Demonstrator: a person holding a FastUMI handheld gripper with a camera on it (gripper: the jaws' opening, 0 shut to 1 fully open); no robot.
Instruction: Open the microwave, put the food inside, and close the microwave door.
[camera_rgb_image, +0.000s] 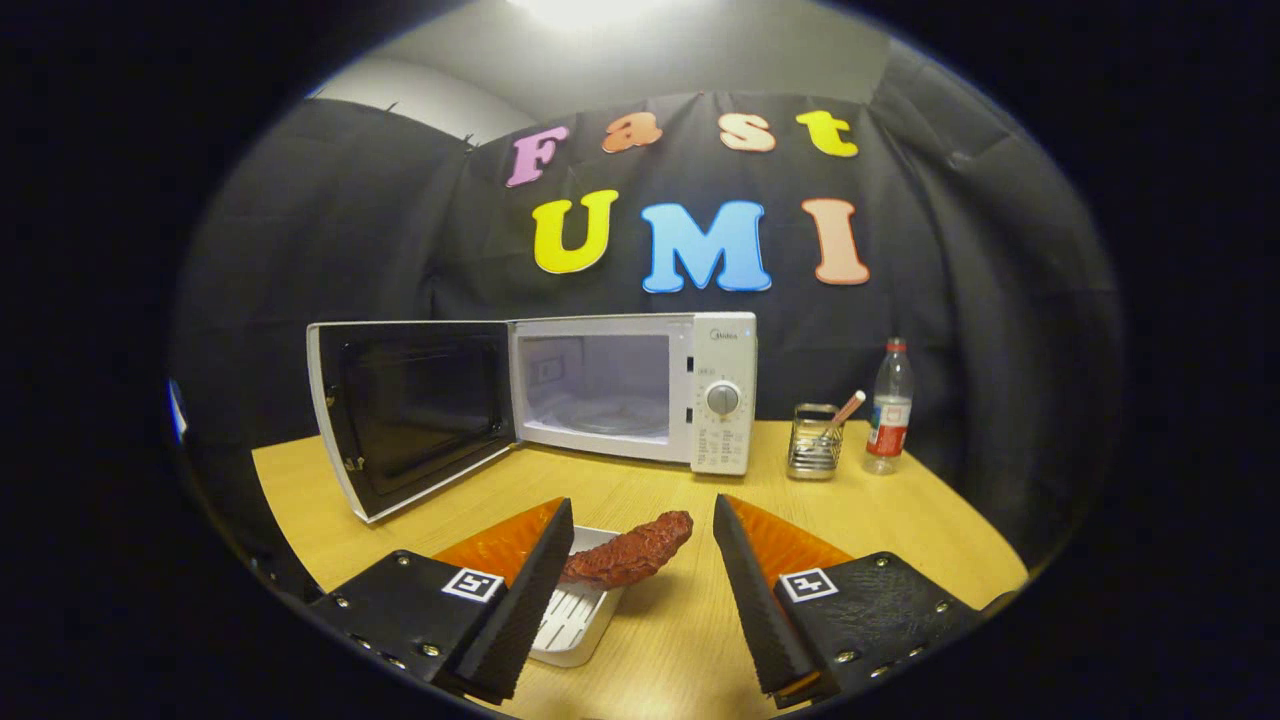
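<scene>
A white microwave (640, 390) stands at the back of the wooden table (900, 520), its door (410, 410) swung wide open to the left and its cavity bare. A reddish-brown piece of food (630, 552) rests on the rim of a white tray (578, 620), low between my fingers and closer to the left one. My gripper (642, 555) is open, its fingers spread on either side of the food without touching it. The tray's left part is hidden behind the left finger.
To the right of the microwave stand a metal mesh holder (813, 440) with a stick in it and a clear plastic bottle (889, 408). The open door juts out over the table's left part. Black cloth walls the booth behind.
</scene>
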